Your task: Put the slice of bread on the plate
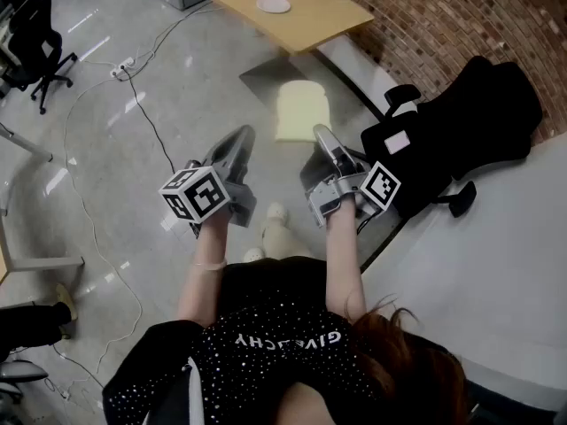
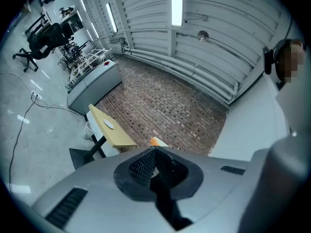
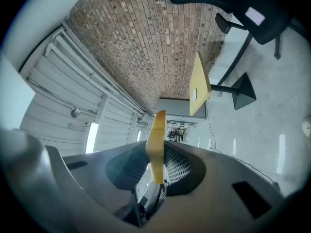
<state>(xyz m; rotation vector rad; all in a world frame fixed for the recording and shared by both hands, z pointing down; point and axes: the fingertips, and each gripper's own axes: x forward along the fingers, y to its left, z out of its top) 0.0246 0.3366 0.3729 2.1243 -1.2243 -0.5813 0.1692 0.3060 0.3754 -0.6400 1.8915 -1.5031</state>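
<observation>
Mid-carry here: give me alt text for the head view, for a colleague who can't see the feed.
The right hand-held gripper holds the slice of bread out in front, above the floor. The white plate sits on a wooden table farther ahead, by a brick wall; the left hand-held gripper carries nothing.

The slice of bread (image 1: 301,111) is pale cream on its face, with a golden-orange crust edge. Far off, a white plate (image 1: 274,4) lies on the light tan counter (image 1: 323,16). The wall (image 1: 443,16) at the right is reddish-brown brick; the floor (image 1: 115,122) is glossy grey. The left gripper (image 1: 241,140) and right gripper (image 1: 321,135) are silver-grey, their cubes patterned in black-and-white squares. The near shirt (image 1: 266,343) is black, speckled white.
</observation>
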